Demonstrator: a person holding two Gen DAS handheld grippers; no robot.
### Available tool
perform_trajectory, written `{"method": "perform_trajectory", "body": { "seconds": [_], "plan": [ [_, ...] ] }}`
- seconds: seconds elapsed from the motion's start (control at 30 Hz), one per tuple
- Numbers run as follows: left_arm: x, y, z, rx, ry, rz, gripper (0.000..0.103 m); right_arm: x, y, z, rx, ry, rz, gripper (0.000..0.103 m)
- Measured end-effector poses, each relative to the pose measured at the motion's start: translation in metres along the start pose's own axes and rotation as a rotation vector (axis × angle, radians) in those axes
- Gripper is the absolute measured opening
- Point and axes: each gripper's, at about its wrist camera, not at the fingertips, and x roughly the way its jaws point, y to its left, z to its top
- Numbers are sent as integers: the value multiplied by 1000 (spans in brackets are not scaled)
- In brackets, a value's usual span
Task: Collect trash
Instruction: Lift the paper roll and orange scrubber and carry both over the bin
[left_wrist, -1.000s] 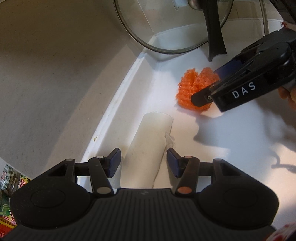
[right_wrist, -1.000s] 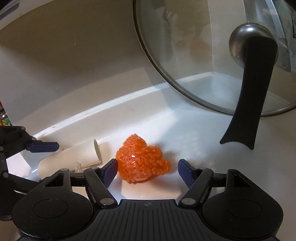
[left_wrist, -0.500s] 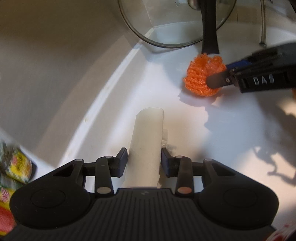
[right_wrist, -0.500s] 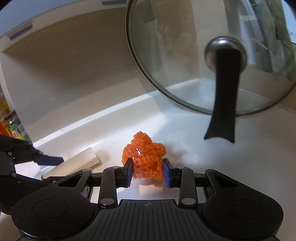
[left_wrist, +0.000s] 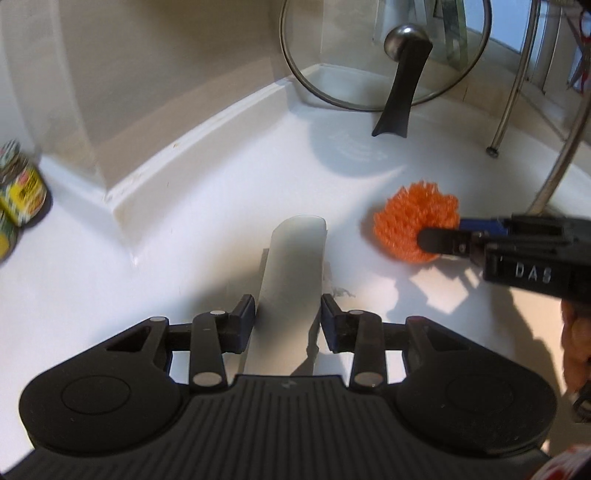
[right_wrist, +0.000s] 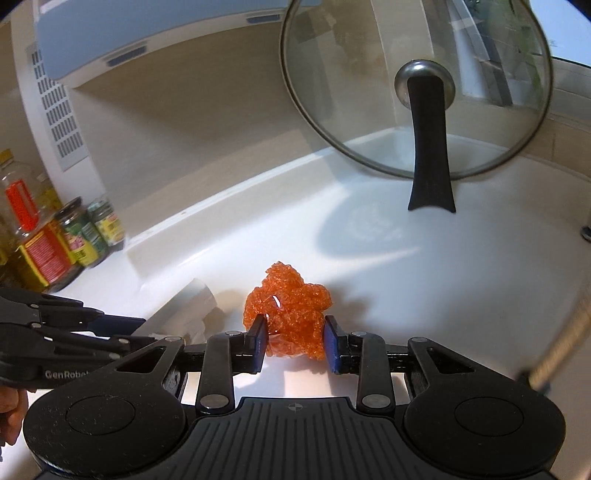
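Two pieces of trash in play. Pale cardboard tube (left_wrist: 293, 280), clamped between the pads of the left tongs (left_wrist: 288, 319), pointing away toward 12 o'clock in the left wrist view, far end open, a torn shred of paper clinging at its 3 o'clock side. Whether lifted clear of the white desk (left_wrist: 184, 229) or just resting on it, impossible to tell. Orange mesh wad (right_wrist: 291, 314), squeezed between the blue pads of the right tongs (right_wrist: 295, 343), bulging out above and ahead of them; seen from the left wrist at 2 o'clock of the tube, close beside but not touching.

Further out: glass pot lid (right_wrist: 413, 85) with black handle, leaning upright at 12 o'clock against the beige wall. Jars and bottles (right_wrist: 55, 240) grouped at 9 o'clock along the desk edge. Thin metal rods (left_wrist: 517, 81) rising at 2 o'clock in the left wrist view.

Likely trouble from here, as a judgement only:
- Springy mesh gripped low, most of the bulk outside the pads; could squirm free on a quick swing.
- Hollow tube apt to crush or pivot downward, gripped near one end with the long part overhanging.
- Loose paper shred may drop off and stay behind.
- Wide carry toward 9 o'clock risks clipping the jars; toward 12 o'clock, toppling the leaning lid.
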Motion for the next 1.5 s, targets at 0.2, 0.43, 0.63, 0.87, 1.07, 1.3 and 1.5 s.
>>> {"method": "perform_trajectory", "body": {
  "seconds": [0.2, 0.43, 0.63, 0.87, 1.07, 1.3, 1.5],
  "plan": [
    [-37, -9, -28, -49, -35, -35, 34, -42, 27, -23, 1, -11, -15, 32],
    [-87, -9, -73, -99, -60, -78, 34, -93, 64, -57, 2, -21, -33, 32],
    [-138, -5, -119, -112, -71, -100, 34, -138, 103, -92, -9, -31, -40, 32],
    [-185, 2, -173, -89, -60, -118, 34, -182, 147, -139, 6, -37, -59, 32],
    [-204, 9, -209, -108, -32, -135, 34, -201, 171, -178, 8, 12, -73, 32],
    [-205, 9, -245, -180, 14, -135, 34, -199, 174, -207, -26, 107, -56, 32],
    [-195, 4, -266, -240, 69, -117, 34, -194, 163, -221, -41, 158, -39, 32]
  ]
}}
